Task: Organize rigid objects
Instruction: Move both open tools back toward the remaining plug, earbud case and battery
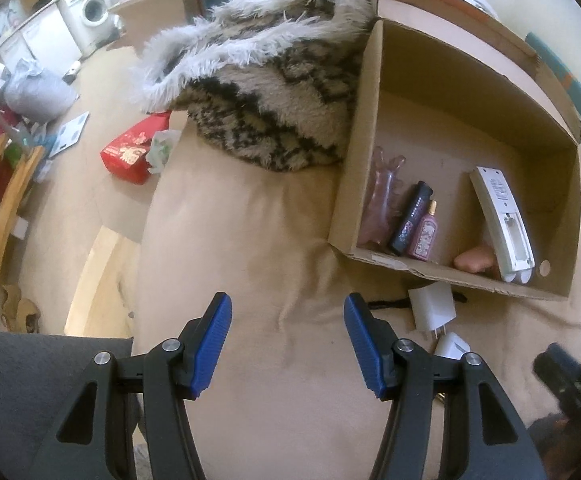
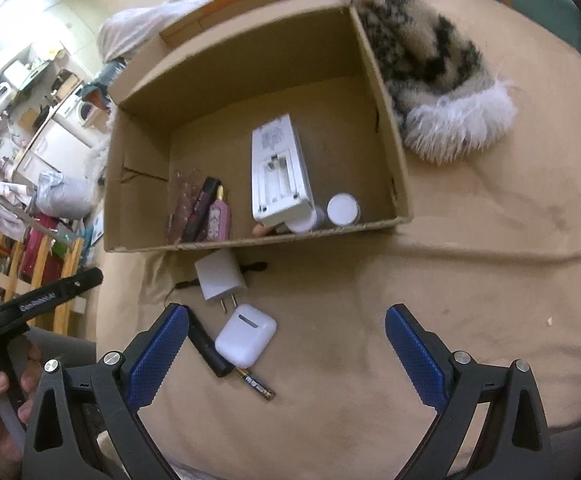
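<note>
An open cardboard box [image 2: 386,92] lies on the beige bed and also shows in the left wrist view [image 1: 366,128]. Inside it are a white remote [image 2: 280,168], a pink perfume bottle [image 2: 218,216], a dark tube [image 2: 200,210], a clear pink item [image 1: 380,196] and two white round caps [image 2: 342,209]. In front of the box lie a white charger plug [image 2: 219,276], a white earbud case [image 2: 245,335], a black stick [image 2: 208,346] and a battery [image 2: 257,386]. My right gripper [image 2: 286,356] is open above the bed, just right of the earbud case. My left gripper [image 1: 288,344] is open and empty, left of the charger [image 1: 432,310].
A furry patterned blanket [image 1: 274,92] lies against the box's side. The bed edge drops to the floor on the left, with a red package [image 1: 130,154], wooden frames [image 1: 2,196] and a washing machine [image 1: 90,8] beyond.
</note>
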Tool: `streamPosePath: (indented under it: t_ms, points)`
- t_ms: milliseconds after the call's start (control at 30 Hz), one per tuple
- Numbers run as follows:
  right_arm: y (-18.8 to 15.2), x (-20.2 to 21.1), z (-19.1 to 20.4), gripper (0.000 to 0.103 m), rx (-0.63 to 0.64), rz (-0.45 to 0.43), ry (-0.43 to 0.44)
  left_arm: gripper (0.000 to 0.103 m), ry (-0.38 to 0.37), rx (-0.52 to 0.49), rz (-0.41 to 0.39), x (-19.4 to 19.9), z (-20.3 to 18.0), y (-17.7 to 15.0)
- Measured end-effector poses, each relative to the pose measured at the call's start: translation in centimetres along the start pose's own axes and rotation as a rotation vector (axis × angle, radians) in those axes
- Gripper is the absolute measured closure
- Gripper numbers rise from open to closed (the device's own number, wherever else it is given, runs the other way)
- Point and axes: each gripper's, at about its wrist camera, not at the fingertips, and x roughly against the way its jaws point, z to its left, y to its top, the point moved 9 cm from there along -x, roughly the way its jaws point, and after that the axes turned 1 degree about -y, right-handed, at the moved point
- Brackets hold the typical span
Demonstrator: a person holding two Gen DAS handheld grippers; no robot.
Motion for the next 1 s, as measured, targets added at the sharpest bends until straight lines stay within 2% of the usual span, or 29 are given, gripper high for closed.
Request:
streamPosePath:
  t_ms: [200, 433, 500, 600, 633, 767, 1000]
  points:
    - [-1.7, -3.3, 1.2, 0.000, 0.001, 0.143, 0.044, 0.048, -0.017, 0.013, 0.037, -0.6, -0.3, -0.4]
    - [-3.4, -9.3, 4.5, 0.000, 0.217, 0.346, 0.012, 0.048, -0.014, -0.002, 0.034, -0.6, -0.4, -0.4]
    - [-3.6, -10.4, 5.1, 0.003, 0.281, 0.345, -0.029, 0.048, -0.016, 0.001, 0.046, -0.9, -0.3, -0.6]
    - [-3.5, -11.2, 6.2, 0.006, 0.346, 0.314, -0.026, 0.048, -0.021, 0.001, 0.068, -1.4, -0.4, -0.9]
    - [-3.5, -11.2, 6.5, 0.010, 0.353, 0.308, -0.019, 0.048, -0.022, -0.003, 0.075, -1.5, -0.6, -1.0]
    - [-3.6, -10.4, 6.9, 0.039, 0.353, 0.293, 0.021, 0.048, -0.027, -0.026, 0.096, -2.1, -1.3, -1.6]
    - [-3.5, -9.4, 5.3, 0.039, 0.278, 0.284, -0.022, 0.048, -0.045, -0.073, 0.135, -3.3, -2.8, -2.8]
